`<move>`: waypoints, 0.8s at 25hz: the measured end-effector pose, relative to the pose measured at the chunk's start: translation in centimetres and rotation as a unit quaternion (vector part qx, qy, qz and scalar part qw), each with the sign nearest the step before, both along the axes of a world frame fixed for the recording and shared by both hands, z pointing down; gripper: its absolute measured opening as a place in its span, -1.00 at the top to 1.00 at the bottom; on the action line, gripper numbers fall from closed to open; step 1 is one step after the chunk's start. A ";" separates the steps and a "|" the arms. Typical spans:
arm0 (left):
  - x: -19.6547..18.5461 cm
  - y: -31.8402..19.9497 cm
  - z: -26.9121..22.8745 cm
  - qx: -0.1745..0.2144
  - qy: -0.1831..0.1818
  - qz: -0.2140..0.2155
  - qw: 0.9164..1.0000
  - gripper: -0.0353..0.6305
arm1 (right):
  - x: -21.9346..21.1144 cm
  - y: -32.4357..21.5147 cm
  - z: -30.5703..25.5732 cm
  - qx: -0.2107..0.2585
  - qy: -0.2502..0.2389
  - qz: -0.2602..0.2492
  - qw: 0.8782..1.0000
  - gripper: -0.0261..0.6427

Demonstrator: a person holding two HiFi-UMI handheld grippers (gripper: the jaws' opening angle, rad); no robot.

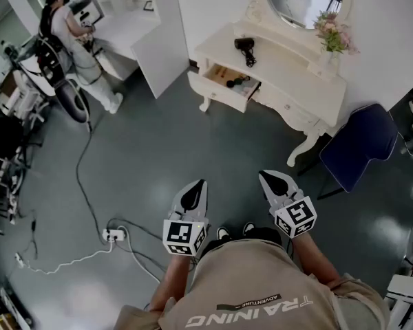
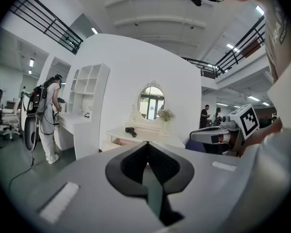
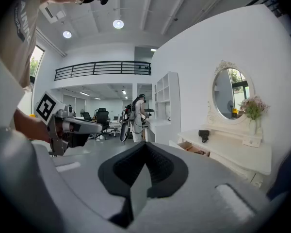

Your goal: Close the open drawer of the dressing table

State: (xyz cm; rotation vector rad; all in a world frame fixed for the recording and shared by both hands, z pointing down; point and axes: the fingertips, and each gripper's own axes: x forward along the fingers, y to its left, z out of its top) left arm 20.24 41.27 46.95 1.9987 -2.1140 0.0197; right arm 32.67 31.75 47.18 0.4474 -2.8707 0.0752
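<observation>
1. The person stands on the grey floor [image 1: 158,150], well apart from the white dressing table [image 1: 296,74], and holds both grippers out in front at about the same height.
2. The left gripper [image 1: 198,188] has its jaws pressed together at the tips, with nothing between them; its own view shows the dark pads meeting at a point.
3. The right gripper [image 1: 268,179] is the same: jaws together, nothing held. The two grippers sit side by side, apart from one another, both pointing towards the dressing table.
4. The drawer [image 1: 227,81] stands pulled out from the front of the dressing table, under the end of the top nearest the white partition [image 1: 162,47]. A few dark things lie inside; I cannot tell what they are.
5. A black hair dryer [image 1: 246,47] lies on the table top, just above that drawer.
6. An oval mirror [image 1: 299,2] rises at the back edge of the top, and a vase of pink flowers [image 1: 334,36] stands towards the other end.
7. A dark blue chair [image 1: 361,146] stands on the floor just beside that far end.
8. Another person [image 1: 69,26] stands at a white counter across the room, and a power strip [image 1: 113,236] with its cable lies on the floor near the left gripper.
</observation>
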 end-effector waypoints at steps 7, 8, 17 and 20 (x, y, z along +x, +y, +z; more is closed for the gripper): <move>-1.6 0.1 1.2 -0.006 0.017 -0.010 1.000 0.84 | -1.9 -0.4 0.1 0.004 -0.001 -0.011 1.000 0.92; -1.8 0.1 1.2 -0.007 0.017 -0.010 1.000 0.84 | -2.2 -0.5 0.0 0.003 -0.007 -0.009 1.000 0.92; -3.5 0.0 2.5 -0.012 0.022 -0.031 0.999 0.84 | -2.1 -1.4 0.8 -0.004 -0.009 0.018 1.000 0.92; -3.5 -0.9 3.4 -0.023 0.030 -0.035 0.999 0.84 | -1.6 -2.6 2.5 -0.025 0.004 0.018 1.000 0.92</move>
